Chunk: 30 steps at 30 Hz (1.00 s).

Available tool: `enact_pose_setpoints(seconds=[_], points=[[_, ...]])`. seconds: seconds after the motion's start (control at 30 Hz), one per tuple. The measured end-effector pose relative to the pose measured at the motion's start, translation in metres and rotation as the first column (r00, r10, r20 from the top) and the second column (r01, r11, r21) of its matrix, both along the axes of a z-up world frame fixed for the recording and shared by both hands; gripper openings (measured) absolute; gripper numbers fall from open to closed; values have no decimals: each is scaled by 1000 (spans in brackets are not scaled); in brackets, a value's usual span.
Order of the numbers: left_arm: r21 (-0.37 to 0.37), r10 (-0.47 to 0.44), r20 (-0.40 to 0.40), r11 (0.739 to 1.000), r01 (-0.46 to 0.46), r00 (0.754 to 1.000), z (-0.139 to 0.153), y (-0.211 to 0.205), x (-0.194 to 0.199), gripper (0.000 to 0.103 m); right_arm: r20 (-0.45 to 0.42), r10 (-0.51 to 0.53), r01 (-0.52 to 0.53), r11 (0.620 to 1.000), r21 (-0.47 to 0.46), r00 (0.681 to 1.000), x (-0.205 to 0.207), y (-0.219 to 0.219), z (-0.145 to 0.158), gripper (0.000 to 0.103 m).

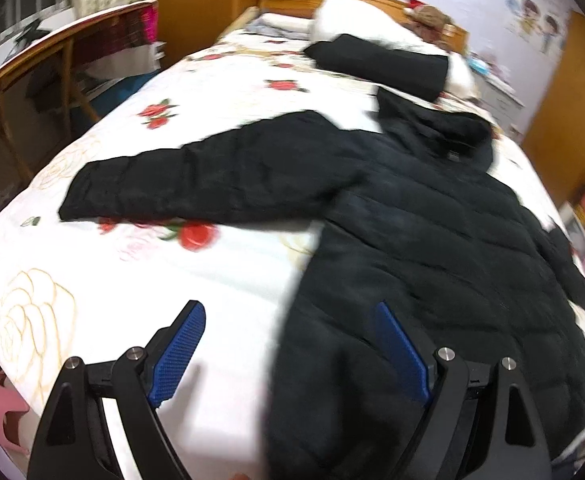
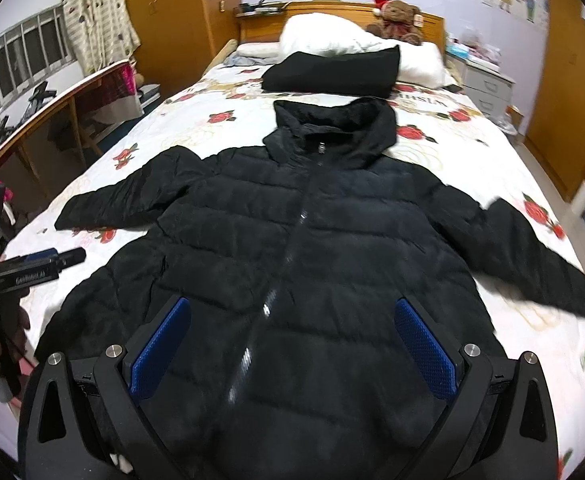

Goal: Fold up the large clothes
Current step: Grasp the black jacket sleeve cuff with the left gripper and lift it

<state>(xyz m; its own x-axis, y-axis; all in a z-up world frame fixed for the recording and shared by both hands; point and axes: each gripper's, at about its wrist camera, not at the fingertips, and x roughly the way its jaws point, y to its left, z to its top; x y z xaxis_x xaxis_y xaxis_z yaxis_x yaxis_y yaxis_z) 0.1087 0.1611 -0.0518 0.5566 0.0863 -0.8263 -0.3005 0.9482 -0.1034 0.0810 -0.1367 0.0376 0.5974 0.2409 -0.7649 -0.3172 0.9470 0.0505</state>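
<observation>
Nearest, the right gripper [image 2: 288, 344] hangs over the hem of the black jacket [image 2: 300, 248], fingers spread wide and empty. The left gripper [image 1: 288, 354], likewise wide open and holding nothing, sits at the jacket's left edge, one finger over the bedspread [image 1: 92, 280]. The jacket lies front up, zipped, sleeves spread, on the bed. No fold looks started. The next move likely calls for pinching a sleeve [image 2: 124, 196] and carrying it across the chest. Beyond lies a folded black garment [image 2: 332, 72].
</observation>
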Motion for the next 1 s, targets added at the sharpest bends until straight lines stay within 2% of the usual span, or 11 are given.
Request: enact_pose_setpoints(seconds=[0.17,0.37,0.6,0.77,0.83,0.9,0.97,1.0], points=[[20,120,-23,993,-119,993,-22,58,20,87,-21,31,-31,999,-14,999,30,25,-15,101],[-55,232,-21,971,-232,973,-47,122,38,87,-35,55,-56,998,-34,998,55,44,-32,101],[-118,386,-13,916,-385,922,-71,193,54,87,-59,42,-45,998,-53,997,80,49,-48,101],[-184,504,-37,845,-501,863,-97,237,59,86,-73,32,-37,997,-73,997,87,47,-58,101],[-215,532,-35,823,-526,846,-106,248,62,86,-84,27,-34,996,-82,996,90,45,-63,101],[-216,541,-14,819,-531,841,-108,253,67,86,-94,21,-29,996,-87,995,91,42,-69,101],[-188,539,-9,827,-530,843,-109,255,73,76,-103,15,-25,996,-90,995,93,40,-72,101],[-170,536,-11,831,-530,844,-110,256,77,61,-106,12,-22,996,-91,994,93,40,-74,101]])
